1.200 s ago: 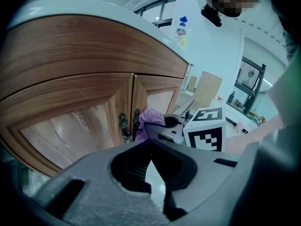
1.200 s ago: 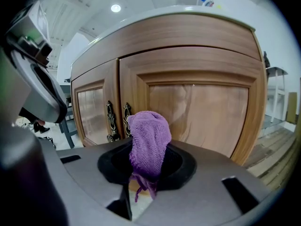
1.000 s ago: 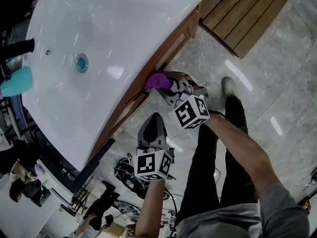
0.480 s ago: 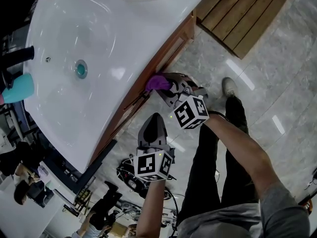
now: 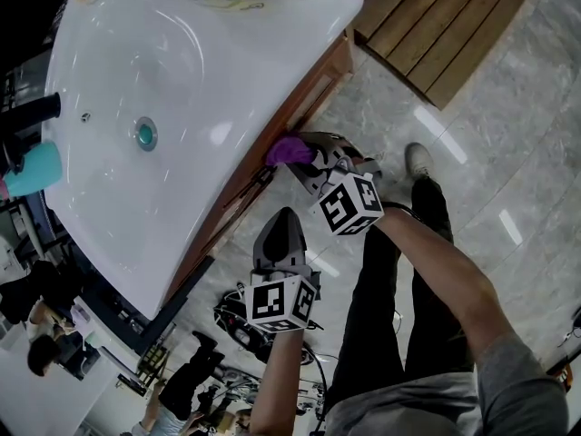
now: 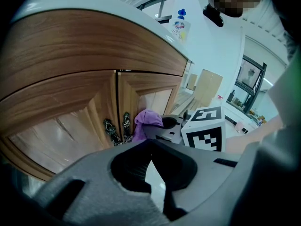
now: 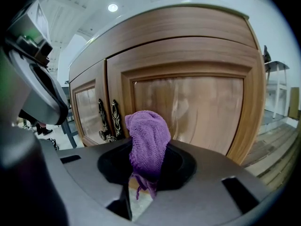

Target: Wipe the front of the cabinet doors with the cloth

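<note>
Cloth (image 5: 290,148), purple and bunched, sat clamped between the jaws of the right gripper (image 5: 304,153), just under the counter's (image 5: 227,53) front edge, a little toward its right front corner. In the right gripper view the cloth (image 7: 148,142) stood up out of the closed jaws of that gripper (image 7: 146,173), in front of the right cabinet door's (image 7: 188,112) wooden frame and just beside the two dark ornate handles (image 7: 108,119) where the doors met. Whether the cloth actually touched the wood could not be told.

The left gripper (image 5: 283,221) hung back from the front edge, well apart from the doors, nearer the left front corner. Its own view showed the jaws together at the tips with nothing between them (image 6: 151,166), and the cloth (image 6: 146,121) beyond, by the handles. A round drain (image 5: 144,133) lay in the white basin, with a teal cup (image 5: 32,166) by the counter's back edge.
</note>
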